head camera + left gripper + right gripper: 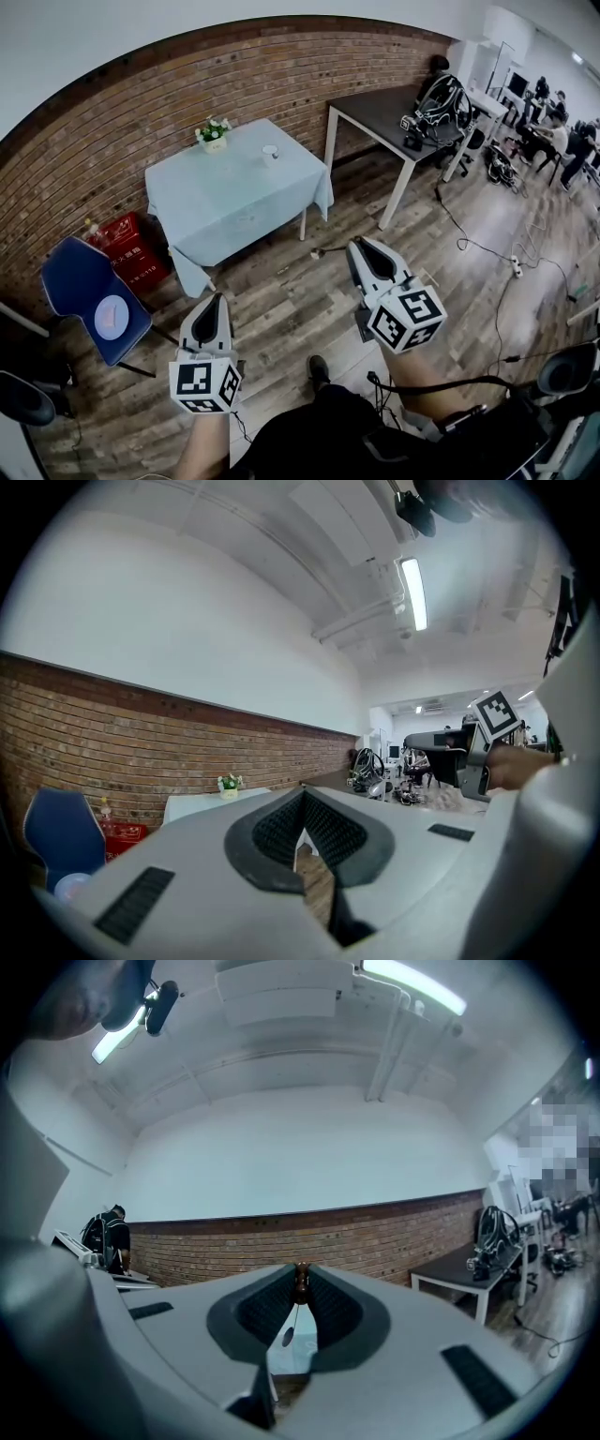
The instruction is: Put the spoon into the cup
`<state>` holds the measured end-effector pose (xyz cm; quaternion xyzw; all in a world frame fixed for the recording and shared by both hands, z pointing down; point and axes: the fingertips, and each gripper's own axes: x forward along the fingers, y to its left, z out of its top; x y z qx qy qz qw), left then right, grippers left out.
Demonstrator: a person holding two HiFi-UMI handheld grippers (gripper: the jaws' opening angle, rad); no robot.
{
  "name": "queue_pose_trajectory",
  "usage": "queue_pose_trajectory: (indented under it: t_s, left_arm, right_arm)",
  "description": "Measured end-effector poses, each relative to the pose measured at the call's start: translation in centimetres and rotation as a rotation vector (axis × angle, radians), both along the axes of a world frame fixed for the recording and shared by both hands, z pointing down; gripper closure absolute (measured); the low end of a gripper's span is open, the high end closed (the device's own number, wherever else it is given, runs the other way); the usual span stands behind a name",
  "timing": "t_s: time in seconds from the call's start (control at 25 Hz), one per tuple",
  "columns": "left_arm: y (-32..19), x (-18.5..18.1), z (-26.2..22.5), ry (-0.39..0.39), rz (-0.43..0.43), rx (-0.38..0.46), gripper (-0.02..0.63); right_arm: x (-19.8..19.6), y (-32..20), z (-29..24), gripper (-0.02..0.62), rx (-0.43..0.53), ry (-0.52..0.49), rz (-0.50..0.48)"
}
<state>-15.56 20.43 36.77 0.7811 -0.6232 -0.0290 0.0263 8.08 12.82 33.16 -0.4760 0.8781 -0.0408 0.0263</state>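
Observation:
A small white cup [270,152] stands on the far table with the light blue cloth [234,202], beside a little flower pot [214,137]. My right gripper [360,246] points level toward that table, well short of it, and is shut on a spoon [289,1335]. The spoon's brown handle end is pinched at the jaw tips, and its thin stem and bowl hang down between them. The spoon does not show in the head view. My left gripper [214,300] is held lower left, its tips meeting with nothing between them [302,795].
A blue chair [84,291] and a red crate [131,246] stand left of the table. At the right is a dark table [380,112] with bags. Cables [487,248] run across the wooden floor, and people sit at desks far right.

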Motion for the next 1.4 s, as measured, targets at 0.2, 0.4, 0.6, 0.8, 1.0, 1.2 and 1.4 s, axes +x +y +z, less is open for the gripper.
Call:
queue_pose_trajectory:
  t_s: [0.2, 0.4, 0.6, 0.8, 1.0, 1.2, 1.4]
  left_arm:
    - [-3.9, 0.9, 0.2, -0.012, 0.000, -0.008, 0.597]
    - [-7.8, 1.8, 0.1, -0.019, -0.004, -0.014, 0.597]
    - [-11.2, 2.7, -0.1, -0.021, -0.018, -0.028, 0.597]
    - [-14.5, 4.0, -0.1, -0.029, -0.033, -0.033, 0.597]
    - [-17.7, 5.7, 0.1, -0.048, -0.039, -0.039, 0.597]
    - [-20.3, 6.9, 0.0, -0.049, -0.053, -0.043, 0.597]
    - [-22.3, 7.2, -0.7, -0.044, -0.063, -0.028, 0.597]
  right_arm:
    - [0.9, -4.1, 0.0, 0.541, 0.001, -0.008, -0.005]
    - [1.8, -7.9, -0.1, 0.541, -0.001, -0.014, -0.011]
    - [2.7, -11.4, -0.3, 0.541, -0.008, -0.024, -0.018]
    - [3.9, -14.7, -0.3, 0.541, -0.001, -0.032, -0.036]
    - [5.5, -18.0, 0.2, 0.541, 0.004, -0.045, -0.044]
    - [6.9, -20.8, 0.4, 0.541, 0.010, -0.052, -0.045]
    - [6.8, -23.1, 0.6, 0.541, -0.003, -0.056, -0.057]
